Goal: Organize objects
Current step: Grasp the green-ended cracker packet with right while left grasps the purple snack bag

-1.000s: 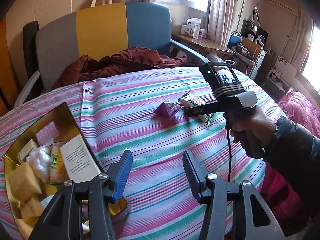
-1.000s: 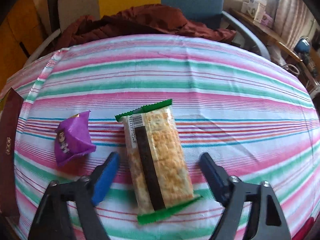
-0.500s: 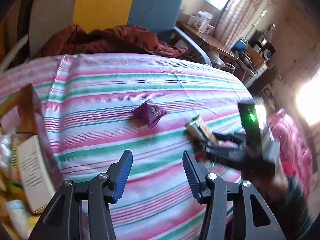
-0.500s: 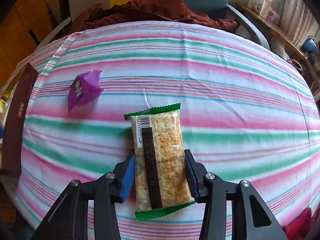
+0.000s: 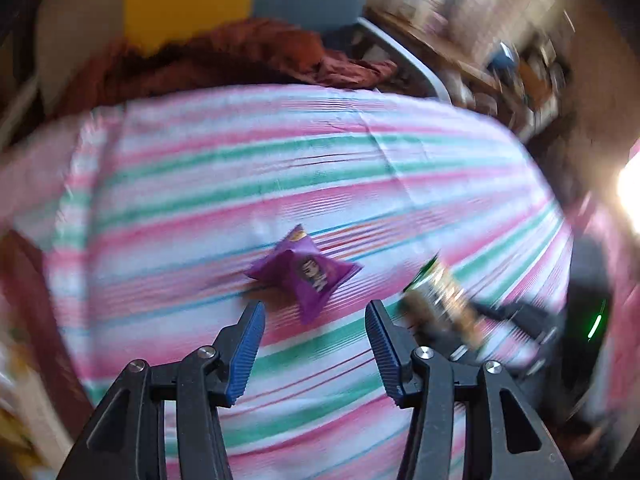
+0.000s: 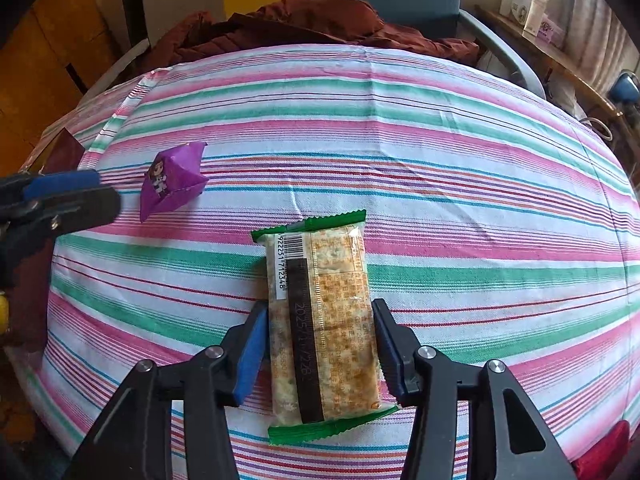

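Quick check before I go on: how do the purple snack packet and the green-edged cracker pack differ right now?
The purple snack packet is small, opaque and puffed into a pointed shape; the cracker pack is longer, flat and see-through, with green crimped ends and a barcode. The purple snack packet lies free on the striped tablecloth, with the left hand-held gripper open near it; the cracker pack sits between the pads of the right hand-held gripper. Both are sealed snacks.

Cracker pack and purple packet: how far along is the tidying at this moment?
Done: nothing is visibly put away yet. In hand: the cracker pack sits between the pads of the right tool, which press its sides; the jaws have just eased open slightly. Left: the purple packet lies on the striped cloth, just ahead of the open left tool. Both snacks need storing.
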Tool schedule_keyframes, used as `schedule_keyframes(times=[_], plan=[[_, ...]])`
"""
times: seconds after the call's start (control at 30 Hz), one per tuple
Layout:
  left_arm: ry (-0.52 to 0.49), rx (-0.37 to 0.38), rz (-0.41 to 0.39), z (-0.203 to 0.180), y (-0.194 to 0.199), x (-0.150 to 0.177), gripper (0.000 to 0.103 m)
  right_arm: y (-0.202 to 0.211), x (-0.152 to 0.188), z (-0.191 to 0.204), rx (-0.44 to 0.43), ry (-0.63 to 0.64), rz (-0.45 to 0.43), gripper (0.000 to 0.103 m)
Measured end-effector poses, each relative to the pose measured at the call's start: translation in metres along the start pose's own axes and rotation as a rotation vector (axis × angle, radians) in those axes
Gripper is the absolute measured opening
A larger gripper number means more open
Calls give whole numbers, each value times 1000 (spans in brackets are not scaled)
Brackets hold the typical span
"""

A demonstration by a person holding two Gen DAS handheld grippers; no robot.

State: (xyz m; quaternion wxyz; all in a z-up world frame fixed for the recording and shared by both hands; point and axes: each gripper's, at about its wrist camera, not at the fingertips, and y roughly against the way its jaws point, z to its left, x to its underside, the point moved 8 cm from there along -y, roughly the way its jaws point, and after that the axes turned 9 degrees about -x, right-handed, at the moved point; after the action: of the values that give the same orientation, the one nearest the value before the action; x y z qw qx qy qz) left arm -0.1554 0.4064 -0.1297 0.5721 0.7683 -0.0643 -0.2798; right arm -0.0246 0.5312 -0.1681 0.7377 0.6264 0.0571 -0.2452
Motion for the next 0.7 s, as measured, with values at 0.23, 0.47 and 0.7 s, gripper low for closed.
schedule_keyframes(times=[0.23, 0.47, 0.7], plan=[[247, 66, 82, 15, -21, -15, 54, -1, 2, 4, -4, 17, 0, 65], [204, -7, 105, -1, -44, -22, 54, -3, 1, 6, -1, 20, 3, 65], [112, -61, 92, -3, -55, -18, 50, -5, 0, 12, 0, 25, 6, 65]])
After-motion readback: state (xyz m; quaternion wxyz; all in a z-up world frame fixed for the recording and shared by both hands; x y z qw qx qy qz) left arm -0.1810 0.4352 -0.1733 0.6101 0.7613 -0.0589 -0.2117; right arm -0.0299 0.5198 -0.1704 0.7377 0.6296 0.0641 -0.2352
